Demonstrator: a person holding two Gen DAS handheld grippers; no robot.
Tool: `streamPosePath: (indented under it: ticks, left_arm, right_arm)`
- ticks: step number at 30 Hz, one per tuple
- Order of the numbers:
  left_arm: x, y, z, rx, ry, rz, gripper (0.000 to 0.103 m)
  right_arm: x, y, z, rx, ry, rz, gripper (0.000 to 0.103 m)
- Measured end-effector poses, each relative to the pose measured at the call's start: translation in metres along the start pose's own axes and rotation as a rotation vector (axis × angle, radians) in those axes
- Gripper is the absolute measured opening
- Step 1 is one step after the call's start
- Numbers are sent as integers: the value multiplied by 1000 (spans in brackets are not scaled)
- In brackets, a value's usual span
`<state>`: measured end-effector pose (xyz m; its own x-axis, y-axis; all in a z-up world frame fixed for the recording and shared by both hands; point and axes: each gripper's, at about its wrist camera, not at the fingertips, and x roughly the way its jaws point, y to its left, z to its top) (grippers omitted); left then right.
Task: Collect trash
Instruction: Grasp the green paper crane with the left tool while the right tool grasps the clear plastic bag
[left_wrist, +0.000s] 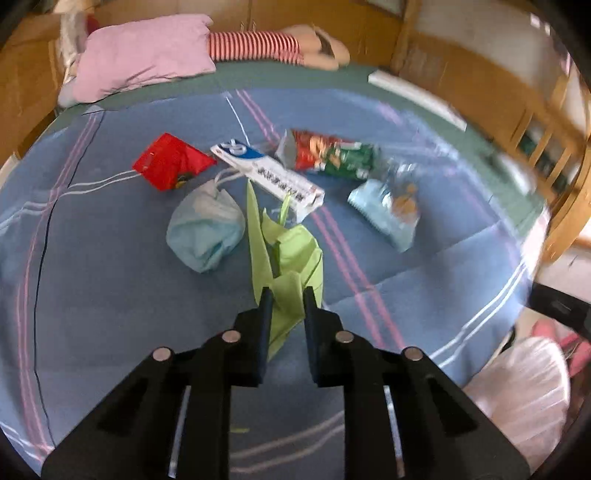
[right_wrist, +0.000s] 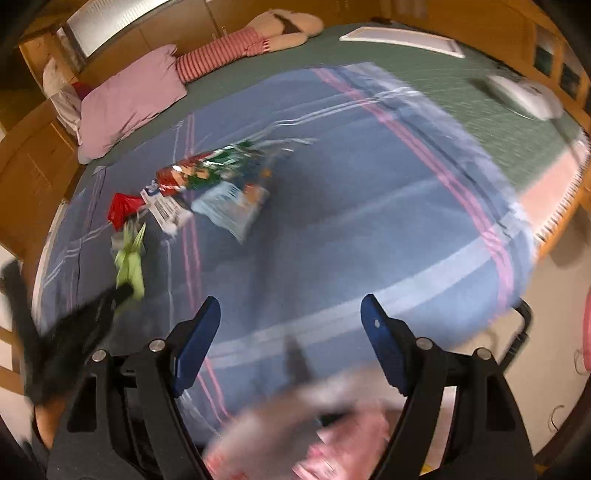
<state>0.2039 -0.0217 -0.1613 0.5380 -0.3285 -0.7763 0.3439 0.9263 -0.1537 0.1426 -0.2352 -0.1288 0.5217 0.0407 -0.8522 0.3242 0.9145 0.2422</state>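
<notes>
1. The left gripper (left_wrist: 287, 295) has its jaws clenched on a crumpled lime-green paper wrapper (left_wrist: 286, 254), near the blue striped blanket's (left_wrist: 110, 295) front edge.
2. The right gripper (right_wrist: 290, 308) is released, over open blanket right of the litter.

A bedroom in a home is showing here: a wide bed is lying under a blue blanket with pink and white stripes (left_wrist: 110, 295) over a green sheet (right_wrist: 480, 110). A soft pink pillow (left_wrist: 144, 55) is resting at its head beside a red-and-white striped plush doll (left_wrist: 258, 46), and a slatted wooden bed frame (left_wrist: 546, 147) is running along the side.
</notes>
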Motion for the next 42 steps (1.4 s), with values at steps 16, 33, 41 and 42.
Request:
streamPosePath:
  ticks: [16, 33, 41, 42]
  left_arm:
    - [-24, 44, -6, -249, -62, 5, 18]
    - [-7, 51, -12, -292, 30, 27, 24]
    - [-4, 57, -14, -324, 51, 50, 42]
    - [-3, 57, -14, -327, 52, 49, 43]
  right_arm:
    - [93, 51, 50, -206, 96, -44, 11]
    - [67, 65, 16, -370, 130, -13, 69]
    - [74, 89, -9, -459, 126, -20, 58]
    - [74, 90, -11, -466, 126, -18, 50]
